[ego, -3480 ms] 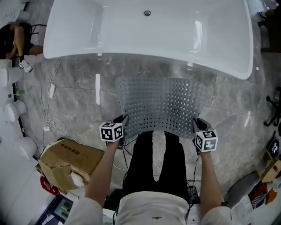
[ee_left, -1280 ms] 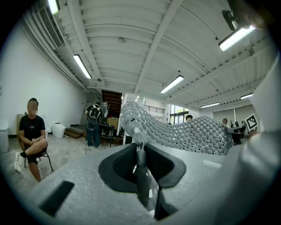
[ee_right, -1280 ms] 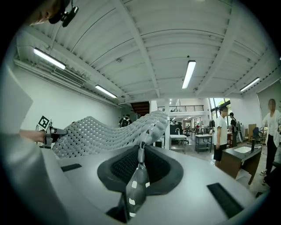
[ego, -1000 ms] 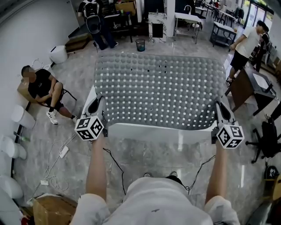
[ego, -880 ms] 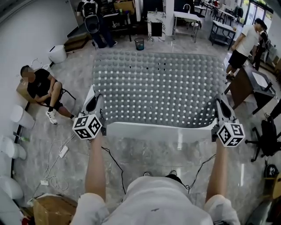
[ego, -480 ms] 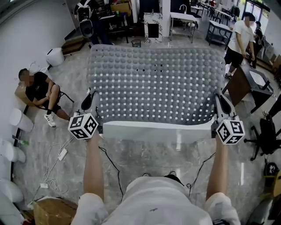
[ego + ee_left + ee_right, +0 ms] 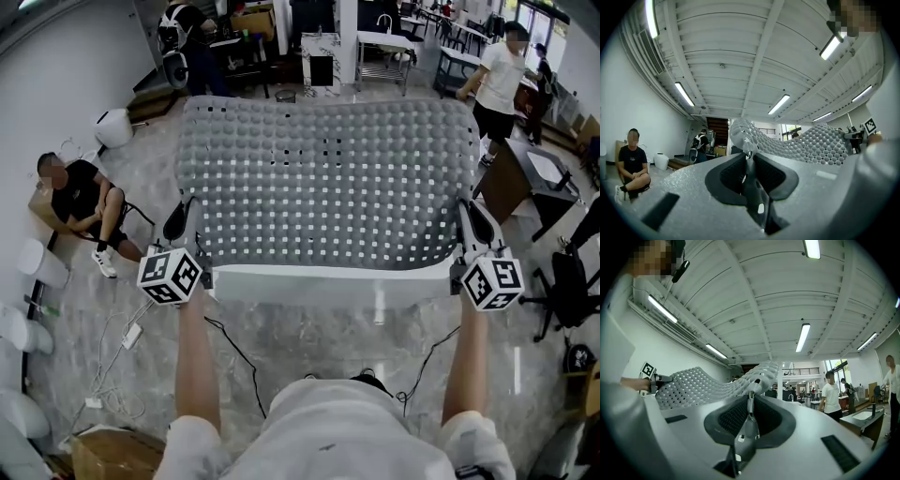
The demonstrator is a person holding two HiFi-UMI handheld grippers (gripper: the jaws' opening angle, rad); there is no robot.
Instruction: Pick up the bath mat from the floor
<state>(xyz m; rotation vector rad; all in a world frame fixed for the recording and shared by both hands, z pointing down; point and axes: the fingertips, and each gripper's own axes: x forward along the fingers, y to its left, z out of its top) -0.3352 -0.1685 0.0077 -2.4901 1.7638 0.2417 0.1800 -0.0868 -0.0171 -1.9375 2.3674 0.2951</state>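
Note:
The grey, knobbed and perforated bath mat (image 7: 328, 178) hangs off the floor, stretched flat between both grippers in front of the white bathtub rim (image 7: 328, 279). My left gripper (image 7: 187, 225) is shut on the mat's lower left corner, and my right gripper (image 7: 473, 225) is shut on its lower right corner. In the left gripper view the mat (image 7: 806, 143) runs off to the right from the pinched jaws of the left gripper (image 7: 749, 154). In the right gripper view the mat (image 7: 703, 383) runs left from the right gripper (image 7: 751, 394), with its edge clamped between the pads.
A person sits against the left wall (image 7: 80, 202) and another stands at the back right (image 7: 497, 75). Cables (image 7: 122, 347) trail over the marble floor. A cardboard box (image 7: 103, 455) lies at the lower left, and a black chair (image 7: 567, 281) stands at the right.
The mat, which lay on the floor by the tub a few seconds ago, now hangs spread in the air. Over the last second it rose slightly and the left gripper drifted outward.

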